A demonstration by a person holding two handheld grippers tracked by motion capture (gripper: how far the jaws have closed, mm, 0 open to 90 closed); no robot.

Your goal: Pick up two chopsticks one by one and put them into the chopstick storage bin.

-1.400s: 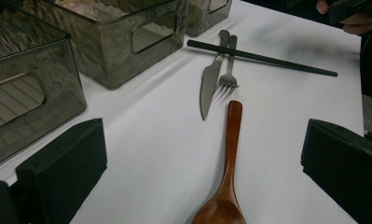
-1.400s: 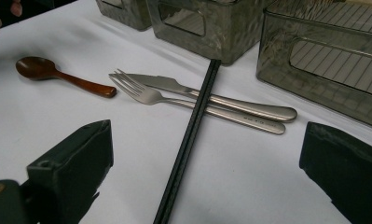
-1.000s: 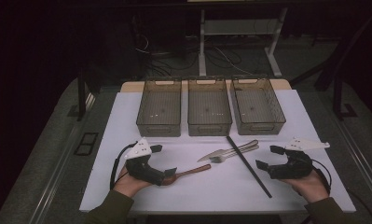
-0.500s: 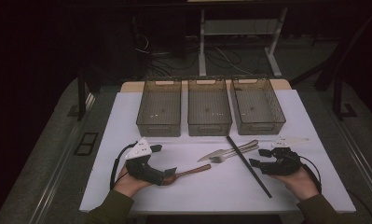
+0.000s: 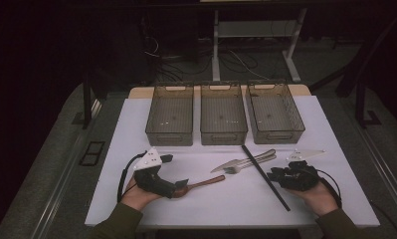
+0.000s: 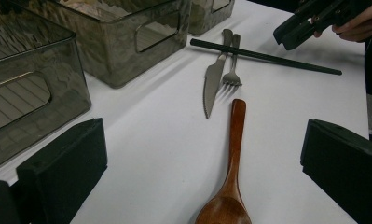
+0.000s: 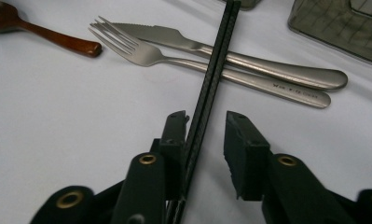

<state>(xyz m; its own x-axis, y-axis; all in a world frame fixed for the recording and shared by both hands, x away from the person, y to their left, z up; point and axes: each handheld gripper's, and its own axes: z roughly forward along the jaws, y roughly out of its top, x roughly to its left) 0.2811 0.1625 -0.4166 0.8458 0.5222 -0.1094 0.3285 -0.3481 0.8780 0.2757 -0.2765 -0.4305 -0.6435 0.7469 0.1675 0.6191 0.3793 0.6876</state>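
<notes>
A pair of black chopsticks (image 5: 265, 177) lies slantwise on the white table, across a steel fork (image 7: 141, 51) and knife (image 7: 249, 58). My right gripper (image 7: 207, 122) straddles the chopsticks (image 7: 216, 70). Its jaws have just been closing: the left pad touches them and a gap remains at the right pad, so it is open. A wooden spoon (image 6: 232, 154) lies with its bowl between the wide-open jaws of my left gripper (image 6: 204, 158), touched by neither. In the high view the left gripper (image 5: 178, 186) is at the front left and the right gripper (image 5: 273, 175) at the front right.
Three clear plastic bins (image 5: 170, 119) (image 5: 223, 117) (image 5: 274, 114) stand in a row at the back of the white table top (image 5: 136, 149). Bare table lies between the two hands along the front edge.
My right gripper has shifted left to the chopsticks and its jaws have narrowed from wide open to close around them. The left gripper and the spoon have stayed put.
</notes>
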